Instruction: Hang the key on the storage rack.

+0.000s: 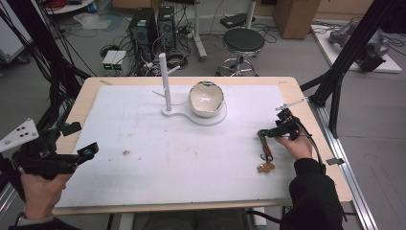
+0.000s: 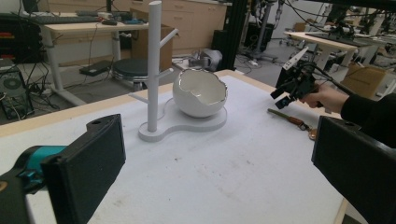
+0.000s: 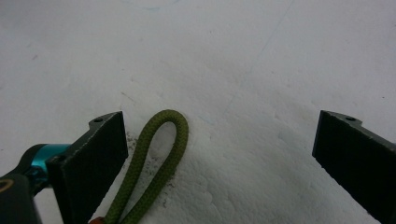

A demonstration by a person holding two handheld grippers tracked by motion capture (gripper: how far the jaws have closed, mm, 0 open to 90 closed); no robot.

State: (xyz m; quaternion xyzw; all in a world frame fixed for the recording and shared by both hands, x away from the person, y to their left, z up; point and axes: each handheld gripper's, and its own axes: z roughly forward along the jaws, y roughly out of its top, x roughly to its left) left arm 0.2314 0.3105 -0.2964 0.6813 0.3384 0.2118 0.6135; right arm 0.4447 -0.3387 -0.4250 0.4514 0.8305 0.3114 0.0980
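A keychain (image 1: 265, 152) lies on the white sheet at the right: an olive-green cord loop (image 3: 159, 154) with a brown strap and a tan tag. My right gripper (image 3: 219, 126) hovers low over the loop's far end, open, with the loop just inside its left jaw and nothing gripped. In the high view this right gripper (image 1: 272, 125) sits at the keychain's upper end. My left gripper (image 1: 80, 140) is held off the table's left edge, open and empty. A white peg stand (image 1: 165, 84) and a white egg-shaped bowl (image 1: 206, 99) share one base at the back centre.
A white foam sheet (image 1: 158, 158) covers most of the wooden table (image 1: 81, 98). The left gripper view has the stand (image 2: 154, 70), bowl (image 2: 200, 93), keychain (image 2: 294, 122) and the right gripper (image 2: 292, 91) ahead. A stool (image 1: 243, 42) and computer towers (image 1: 143, 28) stand beyond the table.
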